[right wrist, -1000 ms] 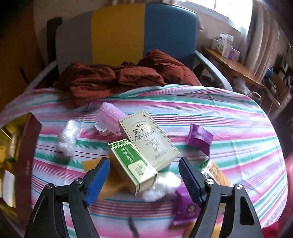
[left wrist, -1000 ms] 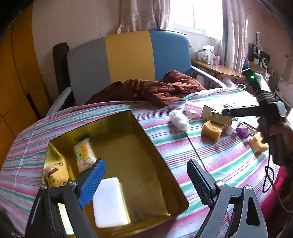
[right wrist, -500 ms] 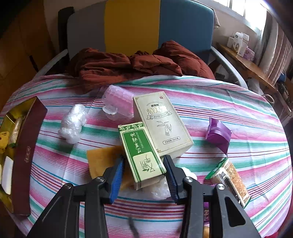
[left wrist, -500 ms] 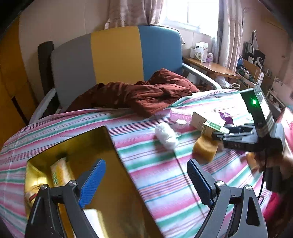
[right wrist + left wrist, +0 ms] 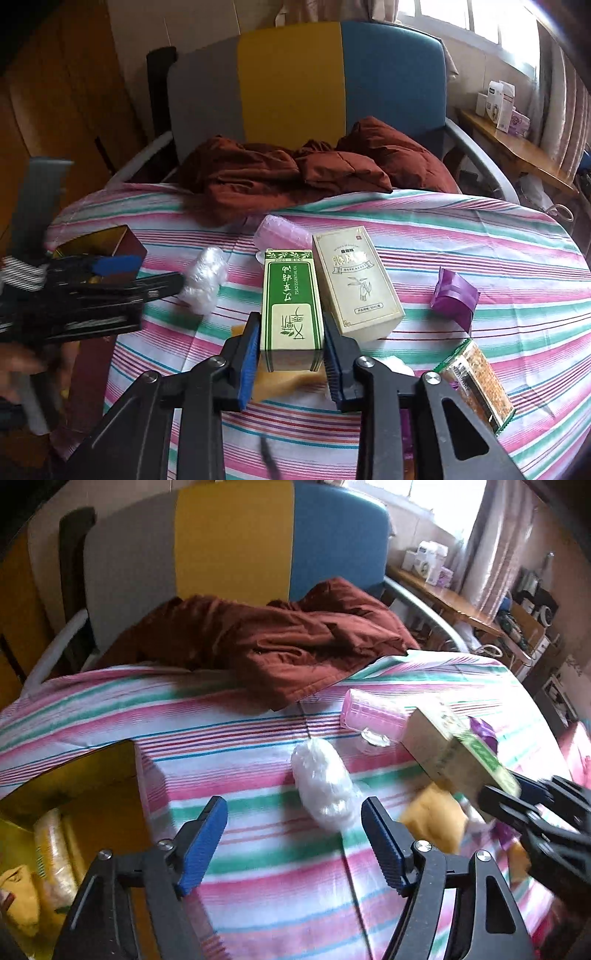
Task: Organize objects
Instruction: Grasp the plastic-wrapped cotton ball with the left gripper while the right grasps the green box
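Right tool (image 5: 291,354) grips the green box (image 5: 291,302), seemingly lifted; left tool (image 5: 295,834) gapes.

Right gripper (image 5: 291,363): jaws closed from wide apart onto green box (image 5: 291,308); box lifted off yellow sponge (image 5: 275,382); left gripper (image 5: 293,843): swung right from gold tray (image 5: 74,794) toward white bundle (image 5: 325,786).
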The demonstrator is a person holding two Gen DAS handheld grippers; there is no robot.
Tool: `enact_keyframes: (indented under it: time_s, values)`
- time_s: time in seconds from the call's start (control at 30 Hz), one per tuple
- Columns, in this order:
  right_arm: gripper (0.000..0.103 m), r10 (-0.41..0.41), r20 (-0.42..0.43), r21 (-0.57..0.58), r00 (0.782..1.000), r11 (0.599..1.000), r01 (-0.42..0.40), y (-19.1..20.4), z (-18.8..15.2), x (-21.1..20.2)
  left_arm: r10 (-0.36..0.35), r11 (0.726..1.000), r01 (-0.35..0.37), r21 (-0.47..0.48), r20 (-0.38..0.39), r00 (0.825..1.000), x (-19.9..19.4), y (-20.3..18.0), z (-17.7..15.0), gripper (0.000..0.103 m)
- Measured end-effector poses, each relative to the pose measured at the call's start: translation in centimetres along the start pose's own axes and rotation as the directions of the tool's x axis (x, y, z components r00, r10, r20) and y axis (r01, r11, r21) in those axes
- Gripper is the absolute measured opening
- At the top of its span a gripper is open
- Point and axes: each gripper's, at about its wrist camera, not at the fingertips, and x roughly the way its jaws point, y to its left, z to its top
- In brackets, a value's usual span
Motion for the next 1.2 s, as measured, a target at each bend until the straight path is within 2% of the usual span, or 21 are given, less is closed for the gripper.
enact_keyframes:
  time_s: [0.1, 0.2, 0.3, 0.47, 0.67, 0.8, 0.97, 1.2]
  values:
    - [0.03, 0.016, 0.011, 0.003, 1.0, 1.0, -0.016, 0.0, 0.2, -0.2, 0.006, 1.0, -0.006, 0.0, -0.032, 0.999, 2.1, -0.7, 0.8, 0.074]
    - [0.03, 0.017, 0.014, 0.003, 1.0, 1.0, -0.017, 0.0, 0.2, -0.3, 0.008, 1.0, -0.008, 0.001, -0.065, 0.998, 4.1, -1.1, 1.4, 0.067]
    - [0.031, 0.023, 0.023, 0.006, 0.999, 1.0, -0.023, -0.2, 0.2, -0.4, 0.002, 1.0, 0.0, 0.016, -0.104, 0.995, 5.8, -1.4, 1.4, 0.038]
    - [0.03, 0.022, 0.029, 0.001, 0.999, 1.0, -0.022, -0.2, 0.2, -0.4, -0.017, 0.999, 0.019, 0.035, -0.069, 0.998, 4.5, -1.4, 0.4, 0.036]
    - [0.03, 0.038, 0.042, -0.027, 0.998, 0.999, -0.037, 0.7, 0.0, -0.7, -0.05, 0.997, 0.05, 0.053, -0.014, 0.999, -1.0, -0.6, -2.3, 0.037]
    - [0.03, 0.048, 0.043, -0.043, 0.998, 0.998, -0.046, 1.9, -0.1, -0.9, -0.061, 0.998, 0.061, 0.028, 0.014, 0.998, -4.7, 1.0, -4.3, 0.037]
    - [0.03, 0.077, 0.04, -0.077, 0.996, 0.994, -0.074, 4.7, -0.2, -1.5, -0.029, 0.999, 0.031, -0.024, 0.068, 0.997, -9.0, 5.0, -6.4, 0.037]
    - [0.03, 0.172, 0.048, -0.137, 0.984, 0.977, -0.164, 11.9, 0.6, -2.4, 0.084, 0.988, -0.068, -0.137, 0.112, 0.99, -12.8, 12.7, -8.7, 0.037]
